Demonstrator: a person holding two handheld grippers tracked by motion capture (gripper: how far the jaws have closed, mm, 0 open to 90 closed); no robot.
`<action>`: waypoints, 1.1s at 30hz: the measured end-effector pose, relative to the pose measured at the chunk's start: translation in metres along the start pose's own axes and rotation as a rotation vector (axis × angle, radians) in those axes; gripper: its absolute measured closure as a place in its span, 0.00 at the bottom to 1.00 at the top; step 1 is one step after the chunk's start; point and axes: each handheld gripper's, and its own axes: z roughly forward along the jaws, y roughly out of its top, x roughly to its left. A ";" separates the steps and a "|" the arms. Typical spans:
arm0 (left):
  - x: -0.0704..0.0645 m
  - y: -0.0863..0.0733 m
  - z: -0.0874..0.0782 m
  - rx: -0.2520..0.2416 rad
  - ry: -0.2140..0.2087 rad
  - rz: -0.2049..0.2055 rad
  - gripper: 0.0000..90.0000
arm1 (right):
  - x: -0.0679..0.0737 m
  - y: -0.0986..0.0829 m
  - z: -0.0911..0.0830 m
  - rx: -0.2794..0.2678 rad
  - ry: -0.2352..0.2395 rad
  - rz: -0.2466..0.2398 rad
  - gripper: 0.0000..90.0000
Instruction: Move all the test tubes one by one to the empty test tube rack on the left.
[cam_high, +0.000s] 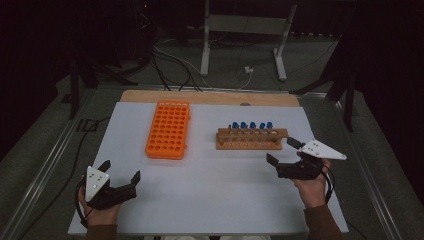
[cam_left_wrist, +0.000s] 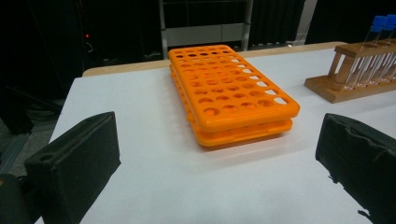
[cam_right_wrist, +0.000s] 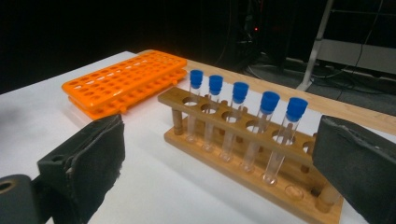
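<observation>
Counter (cam_high: 210, 200): bears both racks
Left: plastic rack (cam_high: 168, 129) — empty
Right: wooden rack (cam_high: 252, 139) — five tubes (cam_high: 252, 128) standing in it, well apart from the other

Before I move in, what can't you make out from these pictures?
- Wooden test-tube rack: near end hidden behind the right gripper's jaw, right gripper view.
- Blue-capped glass tubes: cut off by frame edge, left gripper view.
- Tube contents: too small in high view.
- Orange plastic rack: hole depths unseen.

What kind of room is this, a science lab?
Probably a recording workspace staged as a lab bench: a wooden rack of blue-capped test tubes, an orange tube rack, and cables on the dark floor behind.
</observation>
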 end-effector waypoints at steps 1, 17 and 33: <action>0.000 0.000 0.000 -0.001 -0.001 -0.001 0.01 | -0.003 0.002 0.003 0.009 -0.006 -0.002 0.03; 0.001 -0.002 0.003 0.001 -0.006 -0.014 0.01 | -0.043 0.023 0.042 0.032 -0.093 0.031 0.14; 0.001 -0.002 0.003 0.001 -0.009 -0.016 0.01 | -0.065 0.005 0.080 0.085 -0.145 0.103 0.63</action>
